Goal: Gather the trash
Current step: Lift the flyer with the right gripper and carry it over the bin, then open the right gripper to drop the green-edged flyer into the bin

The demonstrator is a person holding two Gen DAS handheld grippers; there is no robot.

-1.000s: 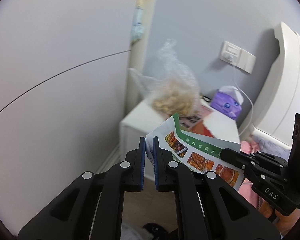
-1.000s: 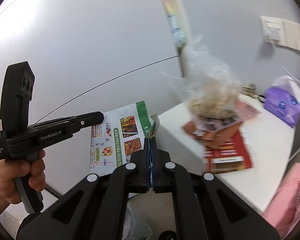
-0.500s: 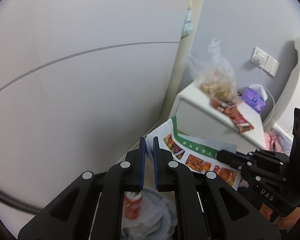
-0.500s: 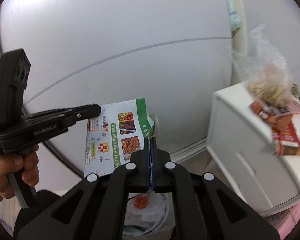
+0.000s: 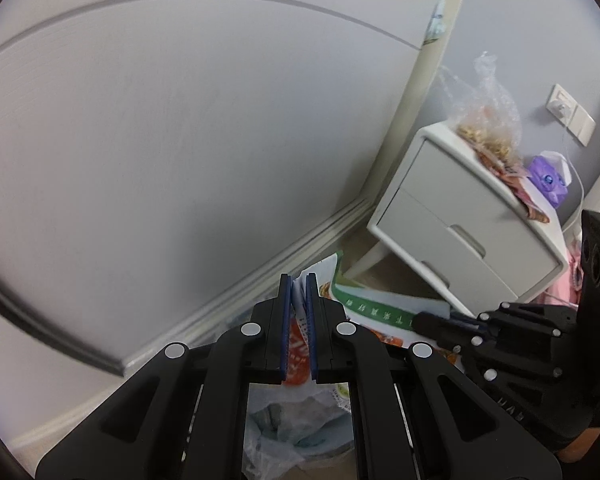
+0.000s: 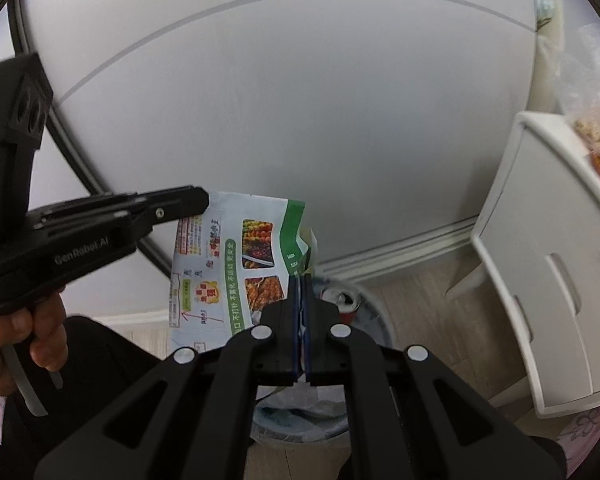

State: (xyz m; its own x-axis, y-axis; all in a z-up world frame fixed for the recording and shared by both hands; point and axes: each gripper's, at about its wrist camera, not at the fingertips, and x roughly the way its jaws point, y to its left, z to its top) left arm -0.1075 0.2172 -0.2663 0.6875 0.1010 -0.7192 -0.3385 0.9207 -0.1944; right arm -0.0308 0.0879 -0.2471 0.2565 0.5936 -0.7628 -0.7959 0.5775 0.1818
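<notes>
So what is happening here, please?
A person is collecting trash with a gripper in each hand. The left gripper and the right gripper are both shut on opposite edges of a printed flyer, held above a lined trash bin with a can inside. More trash sits on the nightstand.

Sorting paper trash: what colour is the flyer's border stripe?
Green, on the flyer; clearest in the right wrist view.
</notes>
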